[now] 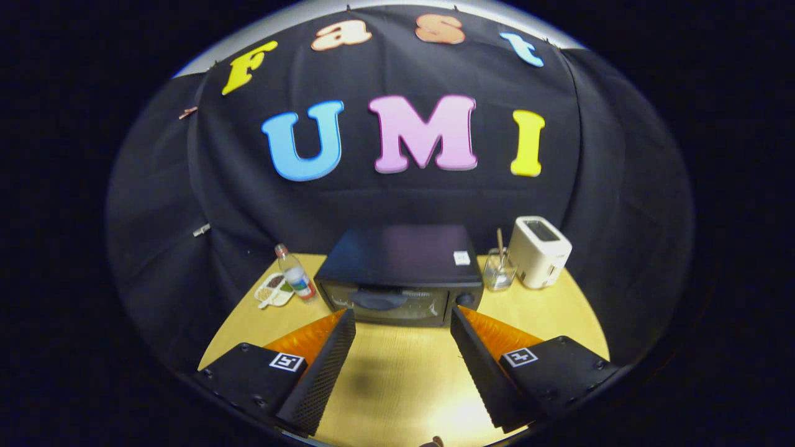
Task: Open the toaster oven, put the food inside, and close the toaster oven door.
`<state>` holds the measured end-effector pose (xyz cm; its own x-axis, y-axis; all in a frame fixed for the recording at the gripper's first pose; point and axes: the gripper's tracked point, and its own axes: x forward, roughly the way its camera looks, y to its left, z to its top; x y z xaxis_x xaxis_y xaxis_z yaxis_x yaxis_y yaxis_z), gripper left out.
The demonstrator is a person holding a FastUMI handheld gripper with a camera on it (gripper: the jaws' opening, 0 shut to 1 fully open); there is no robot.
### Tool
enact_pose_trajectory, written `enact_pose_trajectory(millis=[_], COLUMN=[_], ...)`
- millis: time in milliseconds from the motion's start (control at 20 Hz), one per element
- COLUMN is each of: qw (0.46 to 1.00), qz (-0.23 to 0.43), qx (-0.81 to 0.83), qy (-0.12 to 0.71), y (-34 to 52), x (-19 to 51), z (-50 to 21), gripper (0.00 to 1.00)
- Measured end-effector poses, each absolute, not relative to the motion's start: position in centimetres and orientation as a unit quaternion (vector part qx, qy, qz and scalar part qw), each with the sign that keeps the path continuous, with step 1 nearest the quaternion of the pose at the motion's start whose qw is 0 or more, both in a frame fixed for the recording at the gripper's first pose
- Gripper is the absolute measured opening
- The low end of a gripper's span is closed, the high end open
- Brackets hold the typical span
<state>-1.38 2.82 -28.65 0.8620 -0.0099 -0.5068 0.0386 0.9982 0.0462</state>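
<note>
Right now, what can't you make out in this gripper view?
- Toaster oven inside: door shut, glass too dark.
- Tray left of the bottle: contents too small to name.
- Glass jar by the white toaster: the stick in it is too small to identify.
- Gripper: open, holding nothing.

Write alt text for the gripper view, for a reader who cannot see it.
An open gripper points at a closed black toaster oven on a wooden table, nothing between its fingers. Left of the oven stand a bottle and a food tray; right, a glass jar and a white toaster.
</note>
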Motion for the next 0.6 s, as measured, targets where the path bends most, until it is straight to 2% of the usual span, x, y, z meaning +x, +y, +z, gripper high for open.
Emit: enact_pose_trajectory(millis=[400, 600], qw=[0.999, 0.999], qz=[-0.029, -0.026], qx=[-0.006, -0.008], qy=[0.038, -0.017], y=[-0.1, 0.9], x=[-1.4, -2.3], z=[-5.7, -1.1], gripper=[0.99, 0.98])
